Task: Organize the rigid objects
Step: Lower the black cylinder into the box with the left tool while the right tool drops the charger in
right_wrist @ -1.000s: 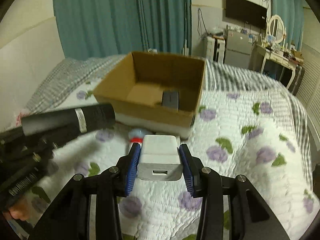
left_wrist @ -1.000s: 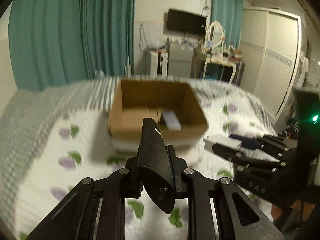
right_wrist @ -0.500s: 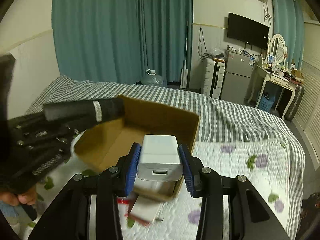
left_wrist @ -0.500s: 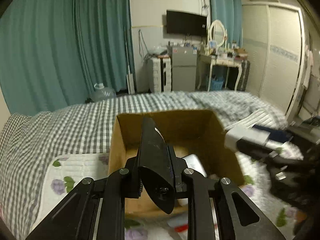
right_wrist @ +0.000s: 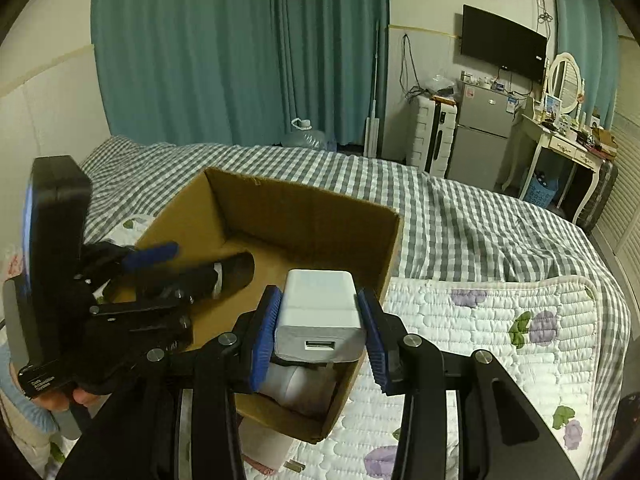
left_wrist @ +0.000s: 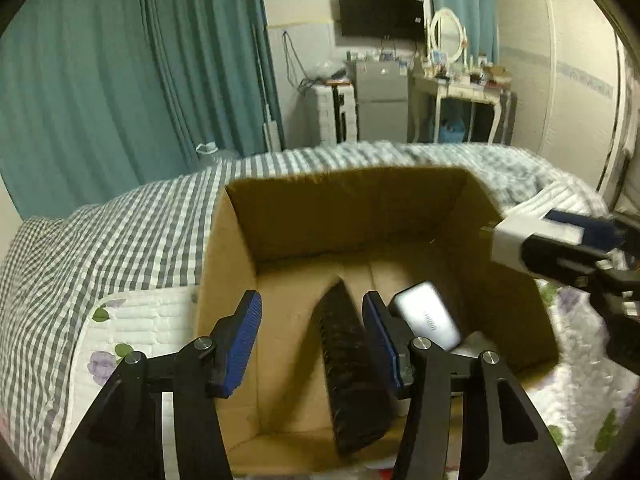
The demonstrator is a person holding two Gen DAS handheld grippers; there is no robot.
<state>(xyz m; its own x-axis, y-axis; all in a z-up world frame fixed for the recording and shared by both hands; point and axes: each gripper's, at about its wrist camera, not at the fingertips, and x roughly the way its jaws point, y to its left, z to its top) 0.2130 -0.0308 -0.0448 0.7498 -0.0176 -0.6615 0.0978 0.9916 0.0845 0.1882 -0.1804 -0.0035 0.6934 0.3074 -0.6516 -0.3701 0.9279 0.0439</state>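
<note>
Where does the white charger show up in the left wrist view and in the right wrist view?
Left wrist: the white charger is at the right edge, held in the right gripper over the box's right wall.
Right wrist: the white charger is at lower centre, clamped between the blue fingers.
Shared landmark: the cardboard box, open in both.

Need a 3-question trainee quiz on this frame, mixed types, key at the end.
1. True or false: the left gripper has its jaws open above the cardboard box.
2. What does the right gripper hold? A) white charger B) black tube C) nothing
3. Fill in: the black tube sits in the ____.

Key: 1 true; 2 A, the white charger; 3 box.
</note>
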